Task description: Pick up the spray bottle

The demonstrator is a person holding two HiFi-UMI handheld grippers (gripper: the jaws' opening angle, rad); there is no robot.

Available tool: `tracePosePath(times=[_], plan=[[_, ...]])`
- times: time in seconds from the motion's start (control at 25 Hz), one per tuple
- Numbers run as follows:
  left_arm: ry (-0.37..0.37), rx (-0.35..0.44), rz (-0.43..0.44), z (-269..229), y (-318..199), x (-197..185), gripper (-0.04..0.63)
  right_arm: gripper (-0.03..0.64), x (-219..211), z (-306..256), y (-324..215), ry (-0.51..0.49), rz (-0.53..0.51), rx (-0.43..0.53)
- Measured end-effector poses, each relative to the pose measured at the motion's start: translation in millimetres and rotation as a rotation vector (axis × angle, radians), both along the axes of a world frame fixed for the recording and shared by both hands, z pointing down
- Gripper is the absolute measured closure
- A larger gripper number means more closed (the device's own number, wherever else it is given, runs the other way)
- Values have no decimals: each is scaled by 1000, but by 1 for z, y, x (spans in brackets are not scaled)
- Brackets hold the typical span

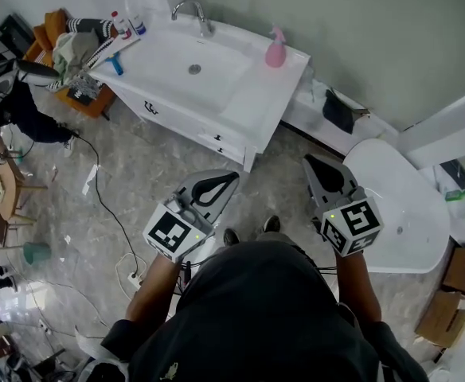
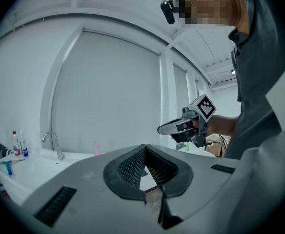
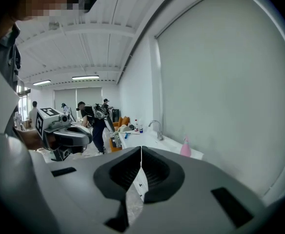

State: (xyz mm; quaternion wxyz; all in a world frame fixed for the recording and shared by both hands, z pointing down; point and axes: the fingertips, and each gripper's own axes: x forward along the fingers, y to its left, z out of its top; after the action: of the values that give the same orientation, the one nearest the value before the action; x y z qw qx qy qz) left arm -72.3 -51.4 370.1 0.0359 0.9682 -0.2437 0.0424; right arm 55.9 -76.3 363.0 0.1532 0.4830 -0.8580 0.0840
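**Spray Bottle Pickup: Approach, Both Jaws Closed**

Status. Left gripper [image 1: 230, 177]: my jaws are pressed together with nothing between them. Right gripper [image 1: 310, 162]: also closed and empty. Both hang over the floor, well apart from the vanity [image 1: 186, 122]. The pickup is not yet begun.

Target. The spray bottle [image 1: 275, 48] is pink. It stands upright on the right end of the counter, close to the wall and right of the sink [image 1: 165, 70].

Procedure, as I judge it:
1. Use the right gripper, which is on the bottle's side.
2. Open the jaws fully before reaching the counter.
3. Come in level and set the pads around the body, below the trigger head.
4. Close evenly, then lift straight up. If one pad touches first, the bottle may tip toward the wall.

Containers, left to right:
- Orange seat [image 1: 53, 26]: heaped with cloth [image 1: 73, 50].
- Two small bottles [image 1: 129, 24] at the counter's left back corner: I cannot tell how full they are.
- Sink: only its drain shows.
- White tub [image 1: 392, 189]: nothing visible inside.
- Boxes [image 1: 459, 269]: contents hidden.
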Motion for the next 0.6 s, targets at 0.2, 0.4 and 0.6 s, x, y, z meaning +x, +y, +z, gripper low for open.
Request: tracePosePath(times=[0.2, 0.4, 0.6], plan=[[-11, -17, -57, 0, -14, 6, 591, 606, 3, -1, -22, -15, -57, -4], [-5, -26, -88, -1, -30, 28, 592, 606, 19, 2, -44, -7, -100, -17], [-6, -35, -102, 1, -42, 48, 591, 606, 33, 5, -61, -12, -127, -27]])
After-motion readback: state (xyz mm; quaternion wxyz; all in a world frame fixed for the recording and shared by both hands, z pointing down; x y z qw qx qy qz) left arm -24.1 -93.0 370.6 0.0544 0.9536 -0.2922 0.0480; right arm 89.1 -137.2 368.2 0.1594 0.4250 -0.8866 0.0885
